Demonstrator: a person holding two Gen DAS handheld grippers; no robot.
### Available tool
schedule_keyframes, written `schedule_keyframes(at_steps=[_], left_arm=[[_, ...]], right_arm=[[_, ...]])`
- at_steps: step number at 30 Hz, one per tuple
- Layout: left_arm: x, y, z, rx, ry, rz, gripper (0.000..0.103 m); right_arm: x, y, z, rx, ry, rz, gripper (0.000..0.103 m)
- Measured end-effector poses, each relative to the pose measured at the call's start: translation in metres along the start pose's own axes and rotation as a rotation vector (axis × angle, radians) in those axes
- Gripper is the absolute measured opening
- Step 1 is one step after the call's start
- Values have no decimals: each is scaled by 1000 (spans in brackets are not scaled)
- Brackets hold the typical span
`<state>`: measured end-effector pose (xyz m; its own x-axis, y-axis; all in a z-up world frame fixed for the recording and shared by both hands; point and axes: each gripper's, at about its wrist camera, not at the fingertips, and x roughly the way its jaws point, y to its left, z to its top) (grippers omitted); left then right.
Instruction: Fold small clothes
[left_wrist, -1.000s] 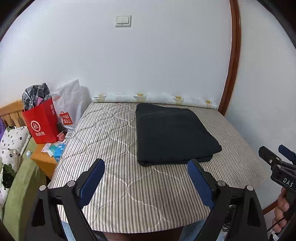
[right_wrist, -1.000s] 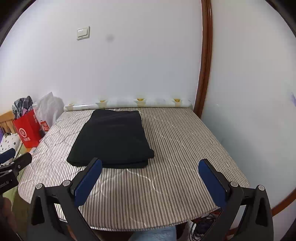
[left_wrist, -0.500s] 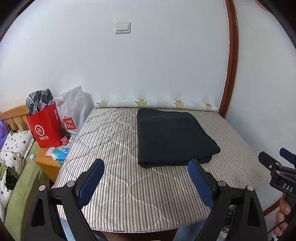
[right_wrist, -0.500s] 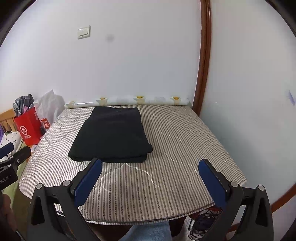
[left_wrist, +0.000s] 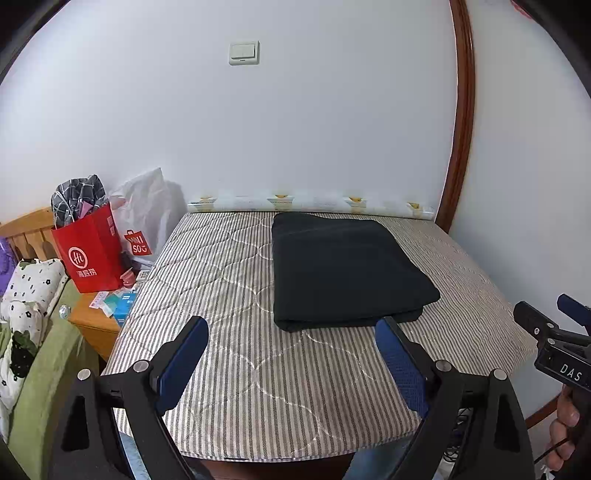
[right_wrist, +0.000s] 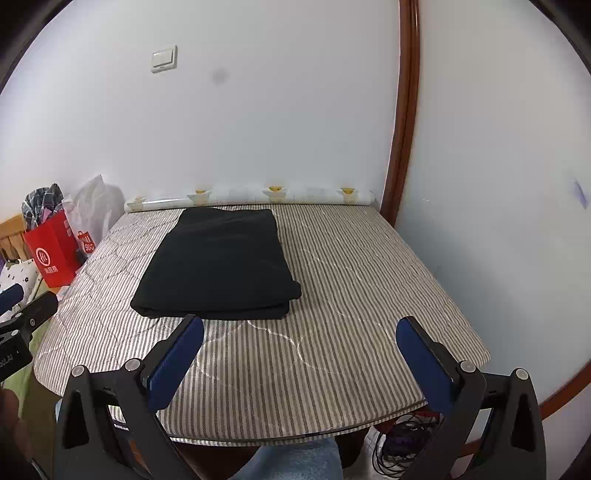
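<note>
My left tool (left_wrist: 291, 334) is spread wide with nothing between its blue pads, held over the near edge of the striped bench (left_wrist: 229, 280). My right tool (right_wrist: 300, 334) is likewise released and empty above that same near edge. The folded black garment (left_wrist: 343, 267) lies flat on the bench, toward its far side near the wall, clear of both tools. A red paper bag (left_wrist: 90, 251) stands just off the bench's left edge.

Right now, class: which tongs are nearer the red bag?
Left. The left tongs sit nearer the red bag; the right tongs sit further across the table.
</note>
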<state>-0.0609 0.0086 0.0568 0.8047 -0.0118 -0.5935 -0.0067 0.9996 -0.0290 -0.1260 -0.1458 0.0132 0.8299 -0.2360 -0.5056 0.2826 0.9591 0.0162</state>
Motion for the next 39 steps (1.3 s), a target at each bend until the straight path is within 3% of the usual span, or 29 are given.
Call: schedule_keyframes(at_steps=[39], left_arm=[[2,4,-1,-11,9,-14,92]], right_arm=[[1,-16,-2,37,-2,-11,102]])
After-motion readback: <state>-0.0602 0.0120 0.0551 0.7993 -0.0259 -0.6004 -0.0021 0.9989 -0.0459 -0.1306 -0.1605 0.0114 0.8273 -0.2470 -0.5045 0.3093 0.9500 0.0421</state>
